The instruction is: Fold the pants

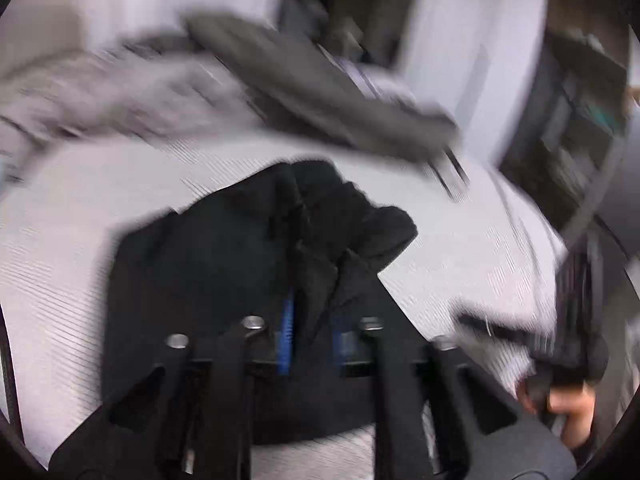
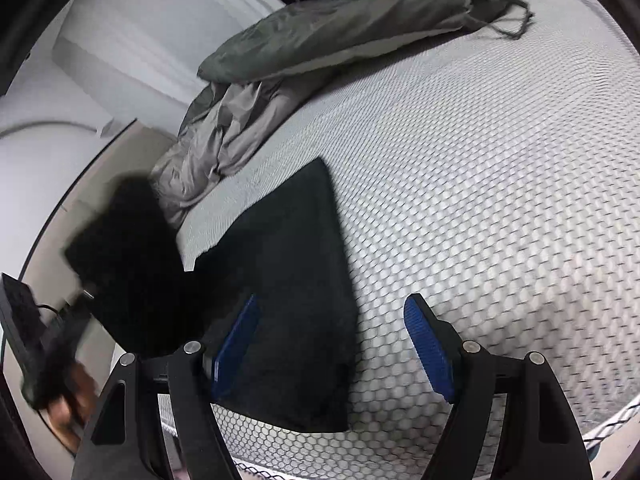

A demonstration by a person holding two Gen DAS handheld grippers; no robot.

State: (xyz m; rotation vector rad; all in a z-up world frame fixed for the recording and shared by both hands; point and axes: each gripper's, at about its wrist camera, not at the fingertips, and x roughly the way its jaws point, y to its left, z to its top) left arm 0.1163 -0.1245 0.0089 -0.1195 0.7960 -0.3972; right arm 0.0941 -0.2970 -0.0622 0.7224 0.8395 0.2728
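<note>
- Pants point(image 2: 292, 280): black, lying on the bed point(image 2: 480, 208) as a flat folded panel, with one end lifted off the bed's left edge in the right wrist view.
- Lifted end of the pants point(image 1: 320, 216): bunched between the blue pads point(image 1: 286, 332) of the left gripper point(image 1: 312, 336), which holds the cloth (the picture is smeared by motion, so how firmly the pads press cannot be told).
- Left gripper as seen from the right wrist point(image 2: 52, 344): a blurred black frame beyond the bed's left edge, with the person's hand point(image 2: 68, 404) below it and the raised dark cloth above it.
- Right gripper point(image 2: 332, 340): its jaws stand wide apart and grip nothing; the left blue pad point(image 2: 236, 344) hangs over the pants' flat panel, the right blue pad point(image 2: 428, 348) over bare bed cover (whether either pad touches the surface cannot be told).
- Bed cover: white with a honeycomb texture, bare to the right of the pants.
- Grey bedding point(image 2: 224, 140): crumpled at the bed's far left side, beyond the pants and apart from them.
- Olive bag point(image 2: 360, 28): long, with drawstrings at one end, lying across the bed's far edge above the grey bedding.
- Second hand point(image 1: 568, 404): visible at the lower right of the left wrist view, beside the bed, holding a dark frame.
</note>
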